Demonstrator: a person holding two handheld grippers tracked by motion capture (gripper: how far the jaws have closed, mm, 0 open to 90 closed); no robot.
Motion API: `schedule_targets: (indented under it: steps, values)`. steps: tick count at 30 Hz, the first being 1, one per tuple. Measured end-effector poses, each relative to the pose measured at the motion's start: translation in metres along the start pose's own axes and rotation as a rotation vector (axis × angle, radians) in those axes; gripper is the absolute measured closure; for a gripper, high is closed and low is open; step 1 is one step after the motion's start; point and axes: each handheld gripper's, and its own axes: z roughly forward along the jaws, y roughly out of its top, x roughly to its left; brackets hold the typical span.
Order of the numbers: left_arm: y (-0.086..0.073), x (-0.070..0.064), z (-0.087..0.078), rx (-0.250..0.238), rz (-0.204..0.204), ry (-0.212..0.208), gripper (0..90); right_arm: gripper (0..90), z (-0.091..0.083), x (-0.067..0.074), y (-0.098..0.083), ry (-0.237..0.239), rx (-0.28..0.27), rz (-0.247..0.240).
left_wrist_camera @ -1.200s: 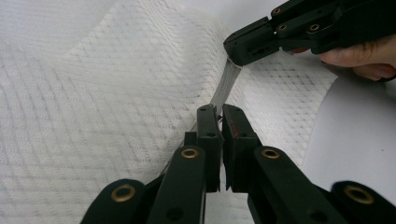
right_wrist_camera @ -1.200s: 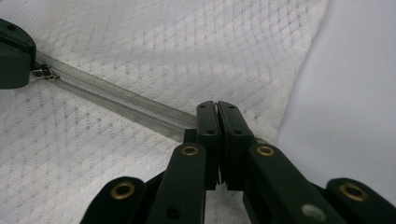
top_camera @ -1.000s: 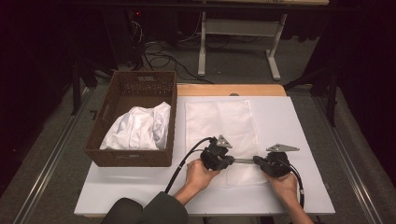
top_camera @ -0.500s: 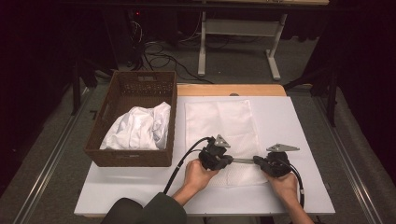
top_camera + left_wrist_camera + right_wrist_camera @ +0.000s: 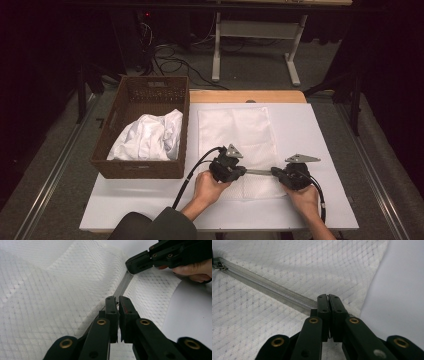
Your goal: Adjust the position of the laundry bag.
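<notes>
A white mesh bag [image 5: 240, 130] lies flat on the white table [image 5: 310, 125]. Its grey zipper [image 5: 258, 172] is stretched taut between my two grippers at the bag's near edge. My left gripper [image 5: 242, 171] is shut on the zipper's left end; in the left gripper view its jaws [image 5: 117, 298] pinch the zipper tape [image 5: 123, 285]. My right gripper [image 5: 275, 171] is shut on the other end. In the right gripper view its jaws [image 5: 328, 297] clamp the zipper [image 5: 269, 288], and the slider [image 5: 218, 265] sits at the far end. The right gripper [image 5: 131, 265] also appears in the left gripper view.
A brown wicker basket [image 5: 150, 90] stands at the table's left with crumpled white cloth [image 5: 147, 137] inside. A wooden strip [image 5: 245, 96] borders the table's far edge. Bare table [image 5: 150, 205] lies in front of the basket and right of the bag.
</notes>
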Motion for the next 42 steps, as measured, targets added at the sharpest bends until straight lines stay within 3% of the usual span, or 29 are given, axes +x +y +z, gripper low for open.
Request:
schedule_targets:
  steps: [42]
  values:
    - [-0.011, 0.01, -0.016, -0.026, -0.031, 0.008, 86.5, 88.7, 0.0, 0.0, 0.0, -0.001, 0.002, -0.008]
